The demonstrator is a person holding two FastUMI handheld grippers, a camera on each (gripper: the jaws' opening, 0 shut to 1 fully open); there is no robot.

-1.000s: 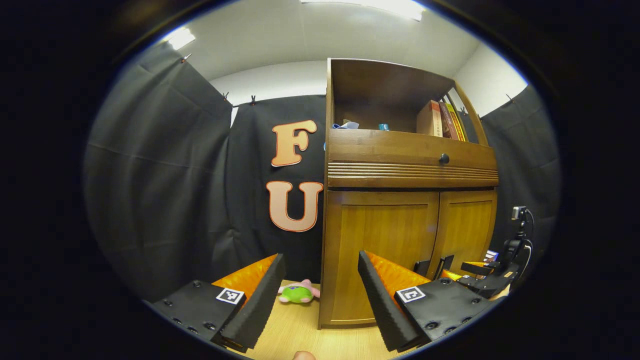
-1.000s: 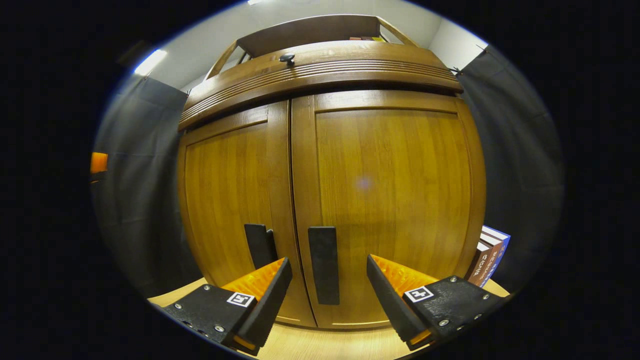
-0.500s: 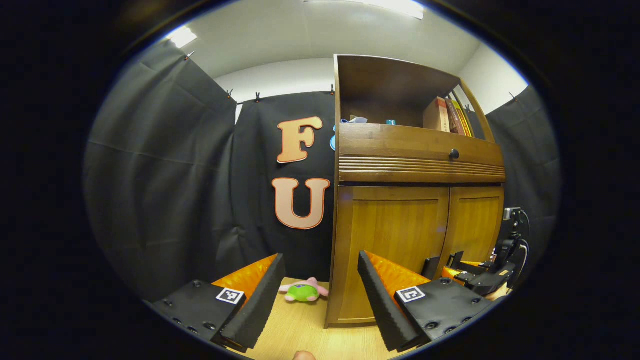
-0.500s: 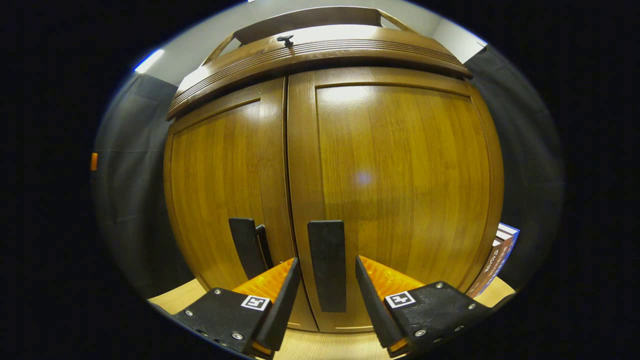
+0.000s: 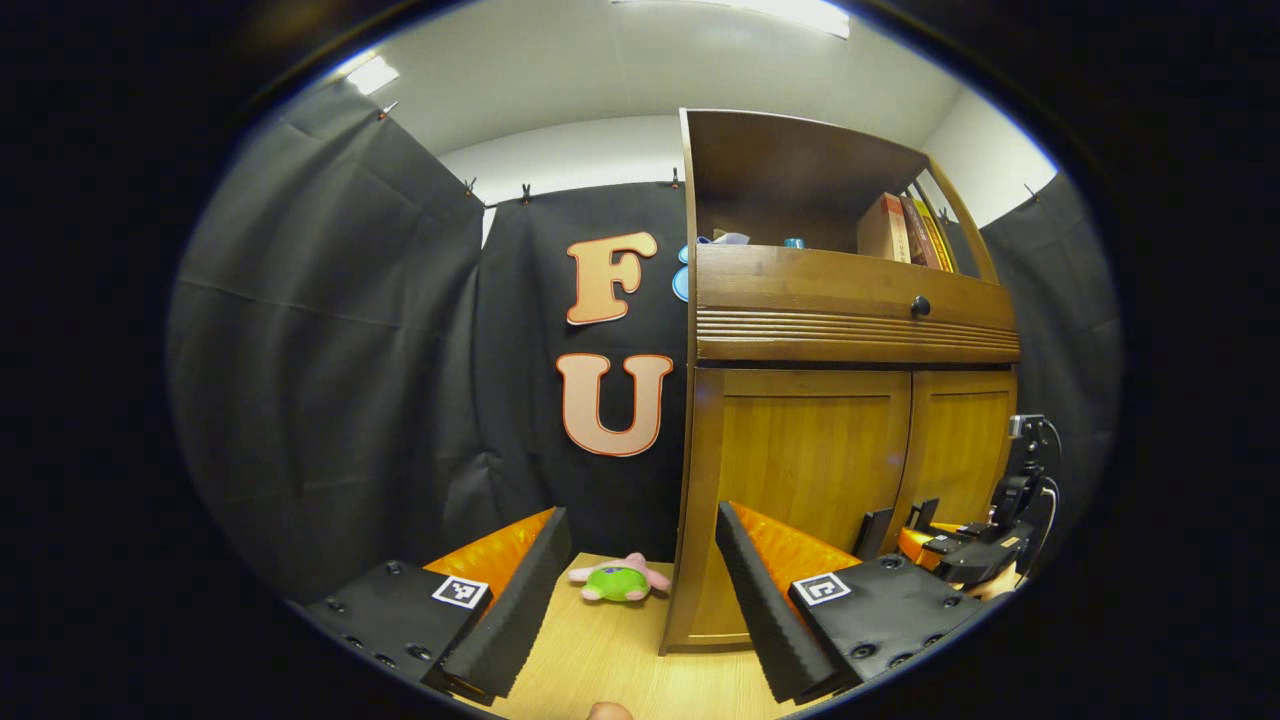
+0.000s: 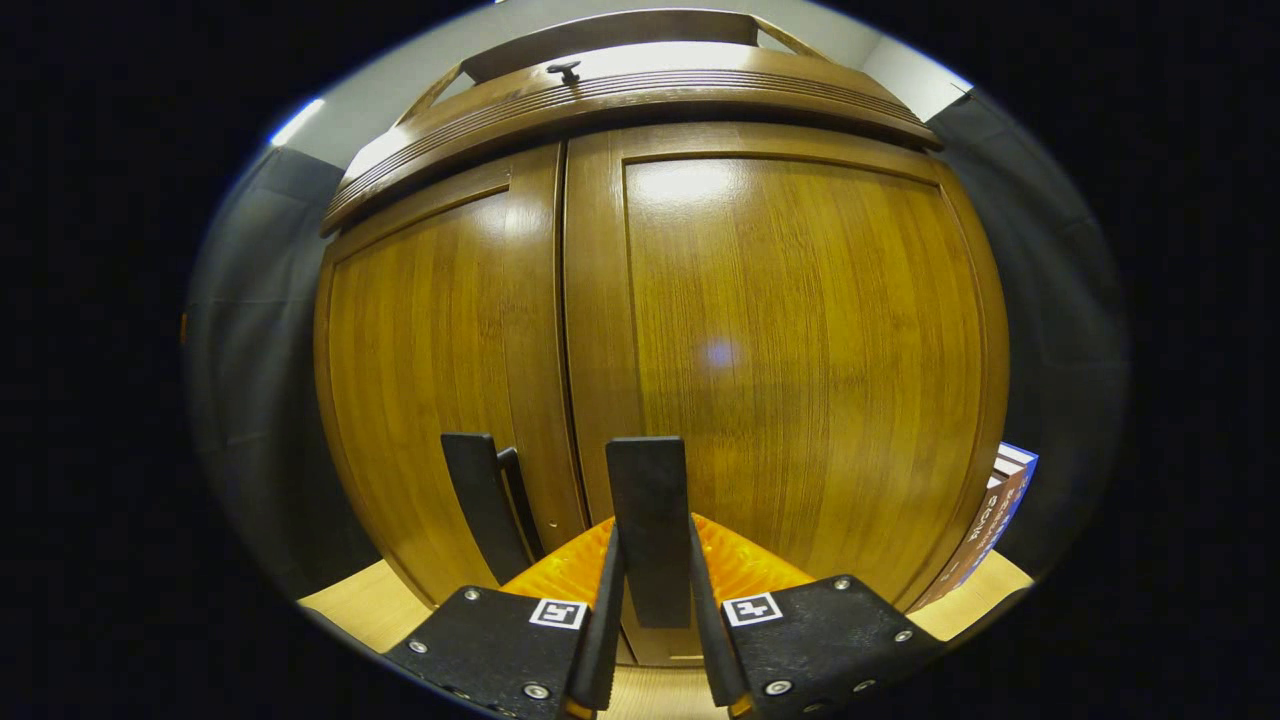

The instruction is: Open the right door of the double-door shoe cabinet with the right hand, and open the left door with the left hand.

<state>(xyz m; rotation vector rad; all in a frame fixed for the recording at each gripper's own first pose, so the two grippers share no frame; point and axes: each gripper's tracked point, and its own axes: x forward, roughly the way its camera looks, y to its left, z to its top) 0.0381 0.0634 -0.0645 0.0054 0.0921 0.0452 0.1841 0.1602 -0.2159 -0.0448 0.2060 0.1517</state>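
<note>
**Right gripper on the right door's handle**

While the left gripper (image 5: 640, 590) hangs with jaws wide apart over the counter (image 5: 600, 660), off the cabinet's (image 5: 850, 330) left corner, the right gripper (image 6: 652, 610) has its jaws clamped on the black handle (image 6: 648, 520) of the right door (image 6: 800, 370). Both doors sit closed; the left door (image 6: 430, 380) carries its own handle (image 6: 480, 500) just beside. A green plush toy (image 5: 620, 580) lies on the counter by the cabinet's side.

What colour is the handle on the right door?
Black; the right gripper view shows the handle best.
</note>
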